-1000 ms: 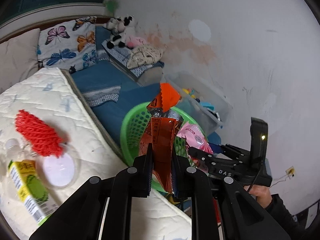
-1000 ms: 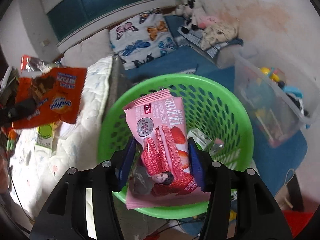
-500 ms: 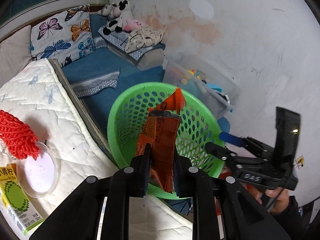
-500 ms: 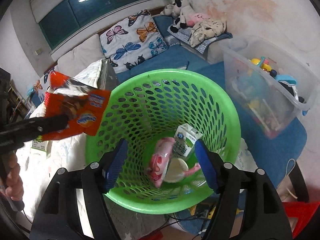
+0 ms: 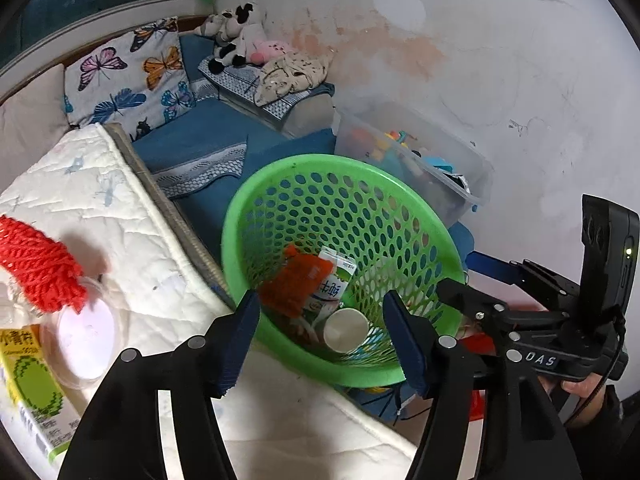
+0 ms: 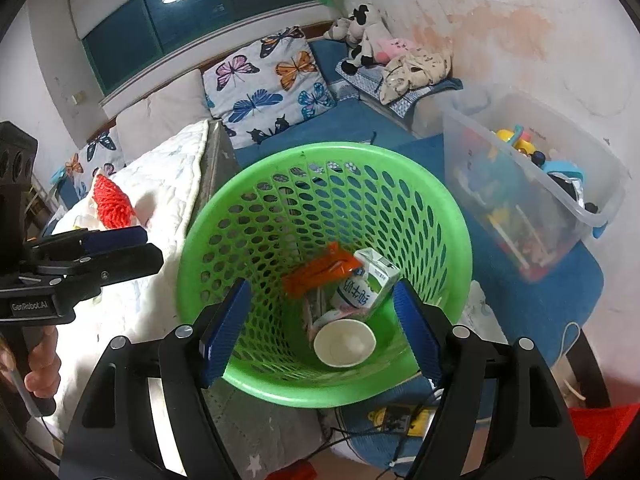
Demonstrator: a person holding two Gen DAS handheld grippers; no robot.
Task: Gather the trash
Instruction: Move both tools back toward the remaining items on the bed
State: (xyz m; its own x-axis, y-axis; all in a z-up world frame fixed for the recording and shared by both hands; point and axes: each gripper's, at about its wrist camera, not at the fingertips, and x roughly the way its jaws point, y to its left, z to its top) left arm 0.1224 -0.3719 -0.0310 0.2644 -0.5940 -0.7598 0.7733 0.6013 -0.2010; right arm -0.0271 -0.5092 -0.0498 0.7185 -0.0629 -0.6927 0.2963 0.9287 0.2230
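Note:
A green mesh basket (image 5: 256,204) (image 6: 460,216) stands beside the mattress. Inside lie an orange snack wrapper (image 5: 296,284) (image 6: 320,272), a white-green milk carton (image 5: 332,284) (image 6: 366,284) and a white paper cup (image 5: 346,330) (image 6: 345,343). My left gripper (image 5: 320,340) is open and empty above the basket's near rim. My right gripper (image 6: 322,332) is open and empty over the basket. On the mattress lie a red mesh net (image 5: 38,264) (image 6: 112,202), a clear round lid (image 5: 84,336) and a green-yellow juice carton (image 5: 30,388).
The white quilted mattress (image 5: 92,200) (image 6: 160,176) is at the left. A clear plastic bin of toys (image 5: 416,164) (image 6: 532,192) stands against the wall at the right. Butterfly pillows (image 5: 132,76) and soft toys (image 5: 240,32) lie beyond on blue bedding.
My left gripper opened and the orange wrapper dropped into the basket. My right gripper let the pink snack packet fall in earlier and stays open.

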